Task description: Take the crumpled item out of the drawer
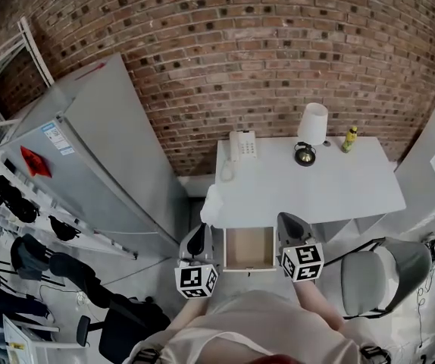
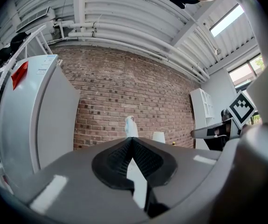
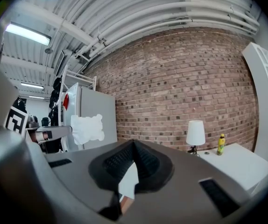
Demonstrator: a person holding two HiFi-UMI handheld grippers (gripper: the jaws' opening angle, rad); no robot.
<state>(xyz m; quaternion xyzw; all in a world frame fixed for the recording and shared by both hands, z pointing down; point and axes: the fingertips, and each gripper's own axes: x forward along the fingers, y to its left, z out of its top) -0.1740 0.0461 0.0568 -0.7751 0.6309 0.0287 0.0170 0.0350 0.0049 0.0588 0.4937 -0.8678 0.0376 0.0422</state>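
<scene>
1. Location: crumpled item sits left of centre in the head view, just above the left gripper and beside the left corner of the desk. It is outside the drawer.
2. Drawer: pulled open at lower centre of the head view, under the desk's front edge. Its floor shows bare, with nothing visible inside.
3. Left gripper: jaws closed on the crumpled item. In the left gripper view a white tuft stands up past the jaw tips at frame centre. In the right gripper view the item is a white puckered sheet left of centre, pinched at one edge, projecting beyond the tips and touching nothing else.
4. Right gripper: jaws pressed together with nothing between them, just right of the drawer.
5. Handling (judgement): looks like thin paper or tissue. Very light, soft, no stiffness; it holds its puckered shape in the air. Not slippery on the ribbed pads. The only fragility is tearing.
6. Where to hold (judgement): any raised fold works. A pinch across a bunched part is safer than one on a single thin corner, which could tear or slide out. The present edge pinch looks adequate.
7. Risk (judgement): a quick swing could flutter the sheet loose.
</scene>
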